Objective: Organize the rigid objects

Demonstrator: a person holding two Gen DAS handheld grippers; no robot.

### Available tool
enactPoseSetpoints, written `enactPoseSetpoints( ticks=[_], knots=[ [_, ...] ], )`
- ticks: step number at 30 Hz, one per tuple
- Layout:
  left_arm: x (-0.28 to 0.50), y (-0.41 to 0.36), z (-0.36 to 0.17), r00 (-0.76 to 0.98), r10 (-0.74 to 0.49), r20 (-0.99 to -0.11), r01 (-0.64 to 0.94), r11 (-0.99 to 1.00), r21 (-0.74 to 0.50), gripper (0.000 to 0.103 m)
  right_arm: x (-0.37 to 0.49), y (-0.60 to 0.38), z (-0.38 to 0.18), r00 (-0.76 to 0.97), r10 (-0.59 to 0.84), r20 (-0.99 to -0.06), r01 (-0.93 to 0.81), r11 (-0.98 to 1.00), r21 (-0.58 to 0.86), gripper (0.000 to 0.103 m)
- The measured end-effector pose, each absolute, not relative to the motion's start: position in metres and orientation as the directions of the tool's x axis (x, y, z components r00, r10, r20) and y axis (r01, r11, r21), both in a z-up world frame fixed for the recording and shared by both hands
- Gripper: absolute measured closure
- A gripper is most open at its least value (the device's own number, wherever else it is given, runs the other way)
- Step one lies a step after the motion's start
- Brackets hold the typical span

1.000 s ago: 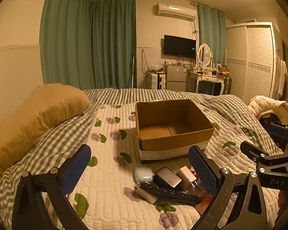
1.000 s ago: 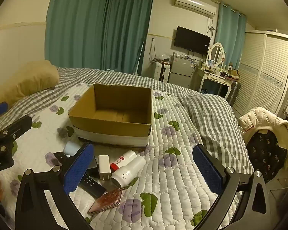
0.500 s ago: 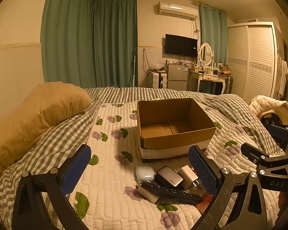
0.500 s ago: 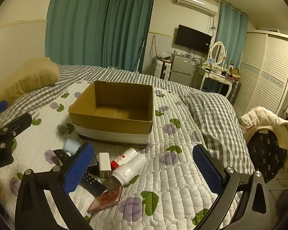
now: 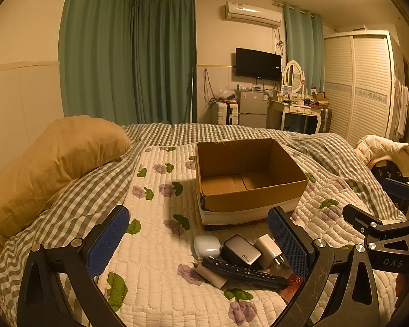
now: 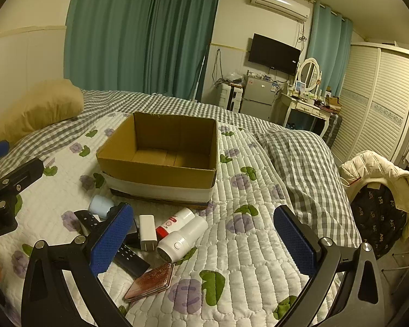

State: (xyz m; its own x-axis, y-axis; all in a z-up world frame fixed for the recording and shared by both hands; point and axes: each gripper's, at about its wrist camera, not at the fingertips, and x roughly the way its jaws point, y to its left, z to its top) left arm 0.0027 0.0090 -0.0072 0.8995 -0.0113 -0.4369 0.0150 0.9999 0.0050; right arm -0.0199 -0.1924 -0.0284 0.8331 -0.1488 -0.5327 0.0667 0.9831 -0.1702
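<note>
"65w" reads on the grey charger [image 5: 241, 251] near the box; "DAS" shows on the right gripper [image 5: 390, 248], at the frame's right.

one cardboard box [image 6: 161, 160]; one black remote [image 5: 245, 272]; two chargers, grey [image 5: 241, 252] and white [image 6: 147, 231]; two white cylinders [image 6: 182, 238] [image 6: 174, 222]; one earbud case [image 5: 207, 245]; one pink case [image 6: 151, 280]; one pillow [image 5: 54, 158].
</note>
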Motion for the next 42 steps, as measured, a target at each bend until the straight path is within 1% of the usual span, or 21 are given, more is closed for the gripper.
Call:
enactPoseSetpoints(
  ticks=[42],
  knots=[
    [0.0026, 0.0116, -0.0091, 0.894, -0.004, -0.448, 0.009, 1.000, 0.008, 0.000, -0.0182, -0.1881, -0.0313, 0.826, -0.142, -0.545, 0.053, 0.983, -0.176, 0.000]
  ],
)
